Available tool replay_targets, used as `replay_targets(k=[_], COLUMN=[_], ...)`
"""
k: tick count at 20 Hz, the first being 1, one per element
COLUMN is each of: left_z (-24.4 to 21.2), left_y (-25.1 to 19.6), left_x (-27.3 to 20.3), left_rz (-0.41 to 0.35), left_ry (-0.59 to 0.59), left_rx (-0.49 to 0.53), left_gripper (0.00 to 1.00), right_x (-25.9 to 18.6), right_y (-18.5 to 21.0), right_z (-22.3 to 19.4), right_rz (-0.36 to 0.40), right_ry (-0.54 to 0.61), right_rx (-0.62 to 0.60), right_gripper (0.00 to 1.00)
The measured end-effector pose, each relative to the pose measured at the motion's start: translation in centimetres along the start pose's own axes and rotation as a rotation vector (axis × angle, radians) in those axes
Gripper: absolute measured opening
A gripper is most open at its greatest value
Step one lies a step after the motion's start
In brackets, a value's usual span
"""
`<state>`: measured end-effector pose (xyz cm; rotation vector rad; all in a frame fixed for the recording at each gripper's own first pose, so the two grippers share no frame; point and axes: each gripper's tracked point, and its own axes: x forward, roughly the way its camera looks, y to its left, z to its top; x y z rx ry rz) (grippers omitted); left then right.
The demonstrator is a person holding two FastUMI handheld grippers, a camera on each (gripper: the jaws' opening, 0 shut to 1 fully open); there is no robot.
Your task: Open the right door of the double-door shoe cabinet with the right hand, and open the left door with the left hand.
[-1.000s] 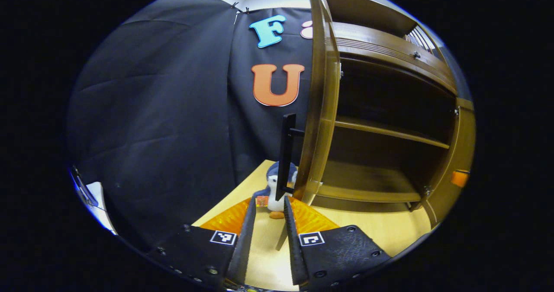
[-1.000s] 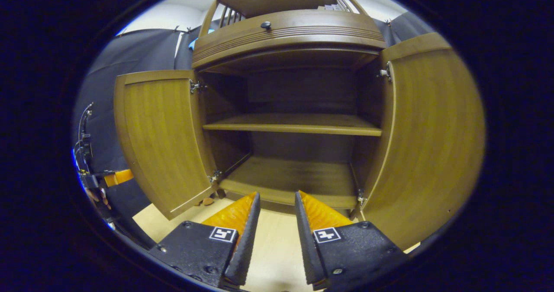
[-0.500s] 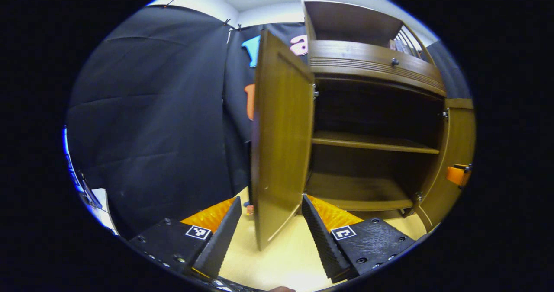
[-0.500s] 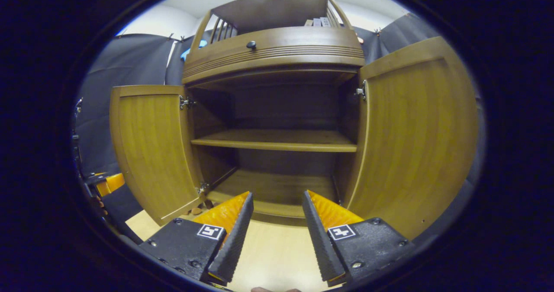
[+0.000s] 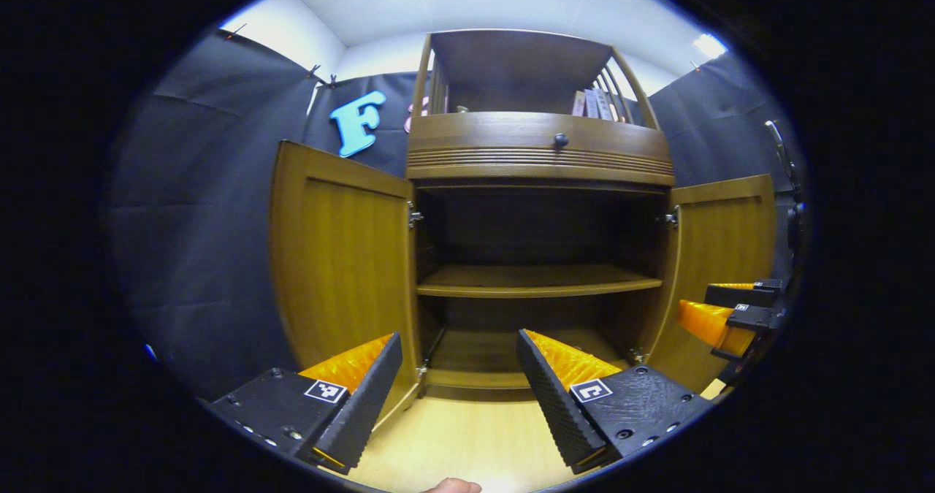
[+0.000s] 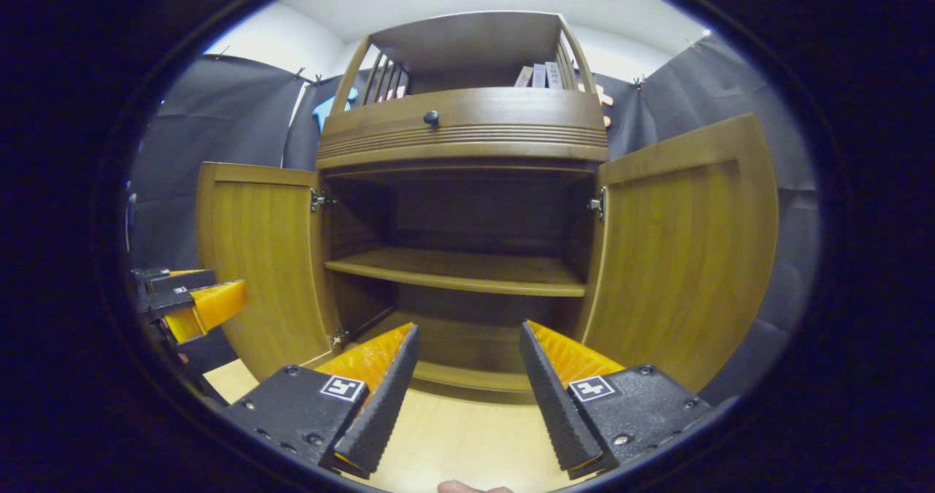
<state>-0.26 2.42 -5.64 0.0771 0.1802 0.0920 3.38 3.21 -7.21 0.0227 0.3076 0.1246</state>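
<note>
2 brown wooden doors are swung wide: the left door (image 5: 342, 274) and right door (image 6: 683, 252) flank the shoe cabinet (image 5: 537, 161), seen straight ahead of both grippers. 1 shelf (image 6: 456, 270) is seen inside. The left gripper (image 5: 460, 391) and right gripper (image 6: 467, 391) are spread apart, with nothing held, short of the cabinet.

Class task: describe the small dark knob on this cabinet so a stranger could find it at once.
Start at the wooden shoe cabinet with both doors swung open. Above its dark opening runs a curved drawer front with grooved lines. The knob sits near its middle, small, round and black, the only dark knob on that pale wood.
</note>
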Motion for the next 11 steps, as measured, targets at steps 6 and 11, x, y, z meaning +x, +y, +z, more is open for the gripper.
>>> replay_targets(k=[6,11], left_z=[1.3,1.8], left_y=[-2.8,-4.1], left_x=[-0.2,-0.1], left_rz=[-0.048,-0.081], left_ry=[-0.049,-0.068], left_rx=[0.001,-0.021], left_gripper=[0.95,0.95], right_x=[-1.6,-1.9], right_y=[-0.7,-0.7], right_z=[1.4,2.4], right_rz=[-0.011,0.003], right_ry=[-0.039,-0.073], right_rx=[0.012,0.018], right_gripper=[0.91,0.9])
